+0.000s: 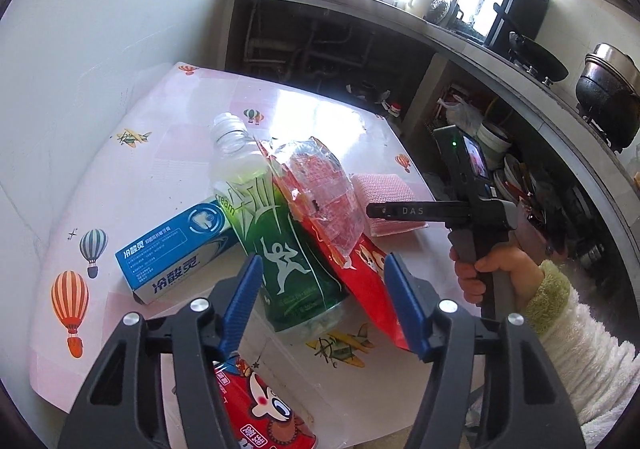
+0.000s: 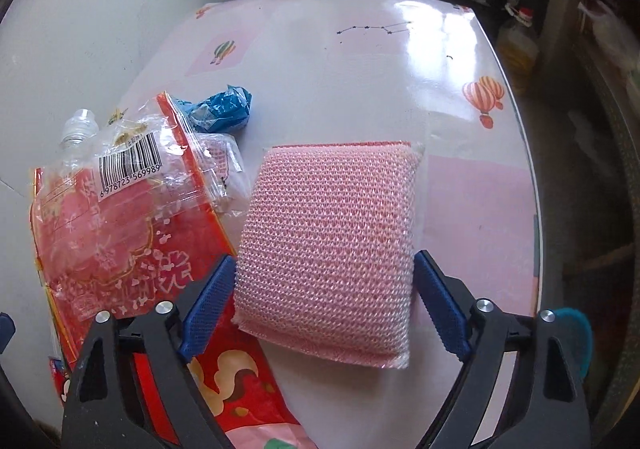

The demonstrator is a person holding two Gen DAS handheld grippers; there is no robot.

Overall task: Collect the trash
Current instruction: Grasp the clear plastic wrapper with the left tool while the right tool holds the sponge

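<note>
My left gripper is open, its blue pads on either side of an empty green-labelled plastic bottle lying on the table. A red and clear snack wrapper leans on the bottle; it also shows in the right wrist view. My right gripper is open around a pink mesh scouring sponge, its pads close to both sides; the sponge also shows in the left wrist view. A crumpled blue wrapper lies behind. The right gripper body is visible in the left wrist view.
A blue toothpaste box lies left of the bottle. A red cartoon snack bag sits under my left gripper. The pink balloon-print tablecloth covers the table against a white wall. Kitchen counter with pots stands at right.
</note>
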